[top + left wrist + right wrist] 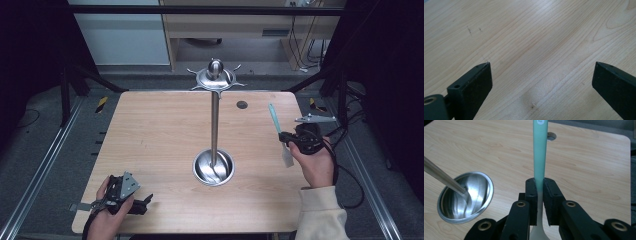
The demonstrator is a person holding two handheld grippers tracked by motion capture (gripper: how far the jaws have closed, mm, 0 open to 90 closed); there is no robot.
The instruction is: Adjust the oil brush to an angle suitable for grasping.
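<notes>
Teal-handled spatula (540, 152) is clamped in the right gripper (539, 185), held above the table's (150, 140) right side; left gripper (541, 75) is rested agape, empty.
Handle end should be aimed at a hook on the stand (215, 120), kept upright. Hanging hole is cut off; hooks are hard to make out.

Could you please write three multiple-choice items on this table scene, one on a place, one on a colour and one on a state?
1. Where does the metal stand rise from?
A. the table's middle
B. its left edge
C. the floor

2. What colour is the handle of the spatula?
A. red
B. pale green
C. black

3. How is the right gripper?
A. open over the table
B. shut on the spatula
C. shut on the stand

Key: 1 A, its round base sits mid-table; 2 B, the handle is pale green; 3 B, both pads clamp the handle.
</notes>
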